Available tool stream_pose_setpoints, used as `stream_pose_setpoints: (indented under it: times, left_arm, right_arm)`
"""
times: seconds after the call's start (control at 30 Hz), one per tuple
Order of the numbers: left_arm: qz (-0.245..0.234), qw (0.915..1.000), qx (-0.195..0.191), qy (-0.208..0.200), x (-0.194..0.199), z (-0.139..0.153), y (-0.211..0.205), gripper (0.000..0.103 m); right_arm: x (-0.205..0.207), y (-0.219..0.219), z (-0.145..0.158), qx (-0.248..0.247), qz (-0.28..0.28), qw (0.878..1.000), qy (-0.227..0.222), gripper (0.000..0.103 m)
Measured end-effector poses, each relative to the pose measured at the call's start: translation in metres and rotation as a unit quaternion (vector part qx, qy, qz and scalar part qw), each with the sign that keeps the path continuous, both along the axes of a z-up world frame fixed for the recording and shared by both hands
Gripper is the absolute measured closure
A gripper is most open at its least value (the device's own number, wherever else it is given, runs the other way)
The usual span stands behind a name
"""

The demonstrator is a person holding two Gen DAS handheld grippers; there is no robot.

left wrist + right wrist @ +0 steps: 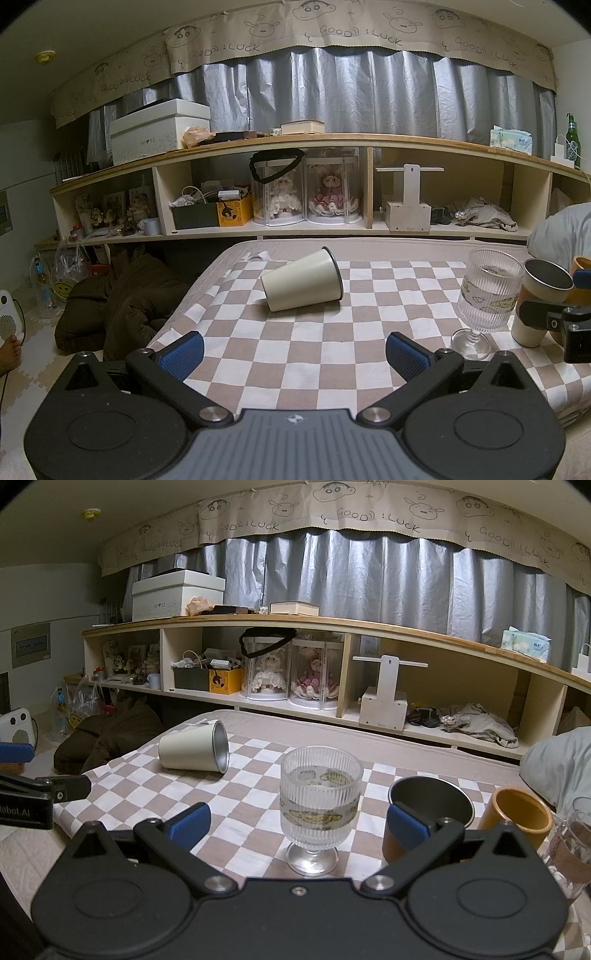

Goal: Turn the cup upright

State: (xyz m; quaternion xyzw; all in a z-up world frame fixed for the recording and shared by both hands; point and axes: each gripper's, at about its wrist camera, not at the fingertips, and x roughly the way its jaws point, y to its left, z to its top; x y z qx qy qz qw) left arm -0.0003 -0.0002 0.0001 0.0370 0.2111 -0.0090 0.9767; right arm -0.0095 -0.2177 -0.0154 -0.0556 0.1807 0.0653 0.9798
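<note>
A cream metal cup [301, 281] lies on its side on the checkered cloth [295, 350], mouth toward the right. It also shows in the right wrist view [192, 751], at the far left of the cloth. My left gripper [294, 354] is open and empty, short of the cup and facing it. My right gripper [298, 825] is open and empty, with a ribbed stemmed glass [319, 805] standing upright between its fingers, untouched.
An upright cream cup with a dark inside [428, 812] and an orange cup [521, 812] stand right of the glass. Another glass [572, 845] is at the far right edge. A shelf unit [295, 192] runs behind the bed. A brown coat [122, 302] lies on the floor at left.
</note>
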Motion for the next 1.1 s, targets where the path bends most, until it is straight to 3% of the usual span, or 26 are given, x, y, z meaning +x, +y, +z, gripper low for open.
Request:
stream_pose_setpoints:
  times: [1.1]
  left_arm:
    - [0.000,1.0000,0.001,-0.001,-0.0004,-0.0001,-0.0003,0.000]
  right_arm:
    - [-0.0053,-0.0036,-0.0057,0.002,-0.001,1.000,-0.003,0.000]
